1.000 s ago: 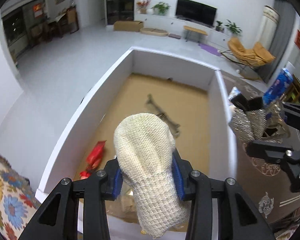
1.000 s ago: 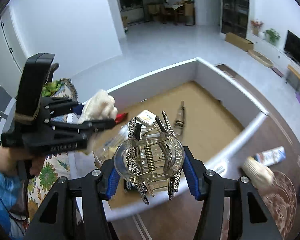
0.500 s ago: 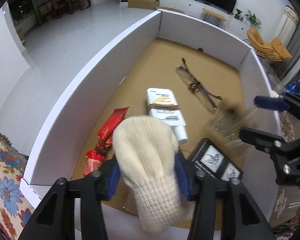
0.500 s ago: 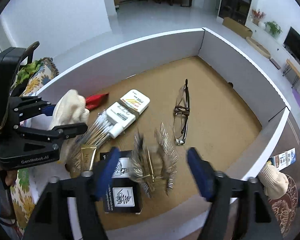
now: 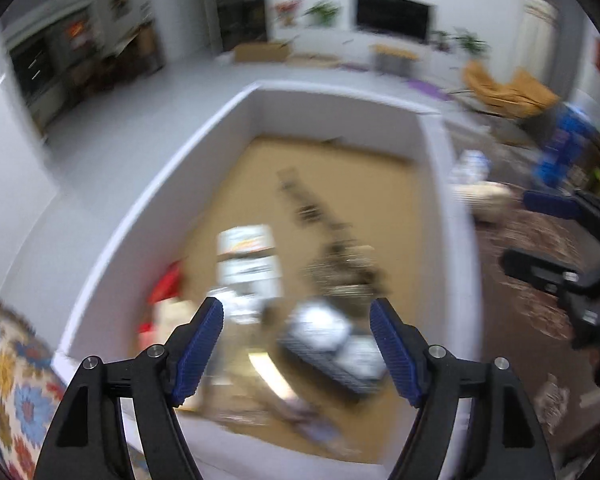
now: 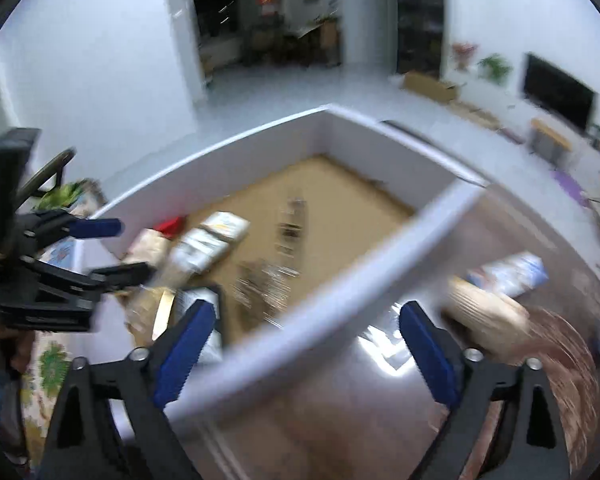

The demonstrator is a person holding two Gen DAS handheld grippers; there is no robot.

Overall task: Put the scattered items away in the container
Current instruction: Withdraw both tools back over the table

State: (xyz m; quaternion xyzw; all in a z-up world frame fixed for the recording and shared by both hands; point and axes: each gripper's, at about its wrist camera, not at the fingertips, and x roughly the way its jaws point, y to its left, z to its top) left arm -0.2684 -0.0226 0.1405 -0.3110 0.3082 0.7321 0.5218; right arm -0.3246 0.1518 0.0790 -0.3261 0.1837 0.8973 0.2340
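The container [image 6: 312,344] had smooth matt white walls and a matt brown cardboard-like floor, the table [image 6: 340,420] beside it showed glossy dark wood-look surface with glare, and both grippers' fingers [image 5: 198,354] wore ribbed blue pads on matt black plastic.

A pale grey floor [image 5: 148,92] runs back to white walls [image 6: 100,60]. Against the far wall stands a black television [image 5: 392,20] on a low white unit, with potted plants [image 5: 320,12] to its left. A mustard-yellow lounge chair [image 5: 508,92] sits to the right. Far left, a dim dining nook [image 5: 80,52] holds dark furniture. A cardboard box [image 5: 262,51] lies on the floor. All is motion-blurred.
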